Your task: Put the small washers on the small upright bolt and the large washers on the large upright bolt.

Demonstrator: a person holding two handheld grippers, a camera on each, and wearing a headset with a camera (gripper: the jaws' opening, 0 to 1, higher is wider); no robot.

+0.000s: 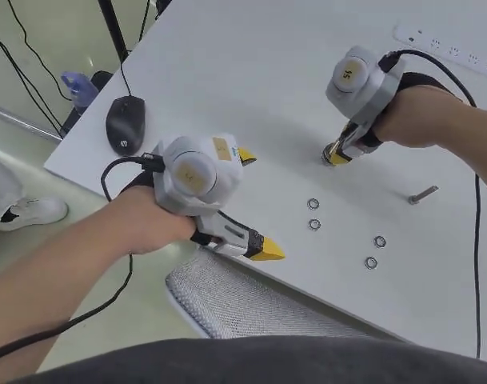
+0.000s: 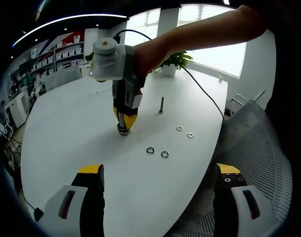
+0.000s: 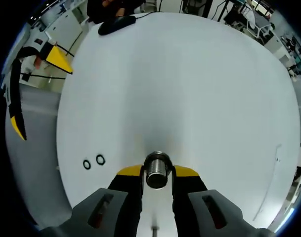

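Now, on the white counter point(image 1: 267, 72), the right tool point(image 1: 336, 157) grips the large bolt point(image 3: 156, 170) at upper right: set it squarely upright before releasing. The left tool point(image 1: 259, 204) gapes empty at centre left, and four washers point(image 1: 313, 204) lie at lower right.

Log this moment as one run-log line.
right gripper: shut on large bolt, upright on table | left gripper: open, empty | four washers: loose on table | small bolt: upright, bare
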